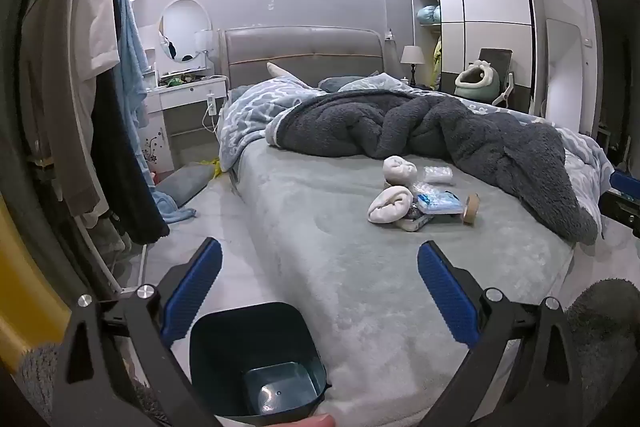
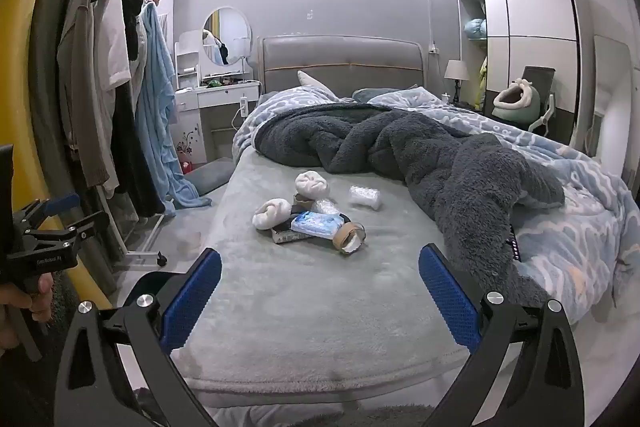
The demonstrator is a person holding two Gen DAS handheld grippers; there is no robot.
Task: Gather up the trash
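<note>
Both the left gripper (image 1: 320, 291) and the right gripper (image 2: 320, 293) are wide open and empty, and the trash (image 2: 316, 215) on the bed (image 2: 320, 307) looks light, soft and crushable, so I would pinch each piece at its middle

A lived-in home bedroom: a bed (image 2: 320, 307) with padded headboard (image 2: 340, 63) and rumpled grey blanket (image 2: 420, 155). Left of the bed stand a dressing desk (image 2: 224, 95) with round mirror (image 2: 227, 35) and hanging clothes (image 2: 112, 87); right of it, a wardrobe (image 2: 532, 39).
</note>
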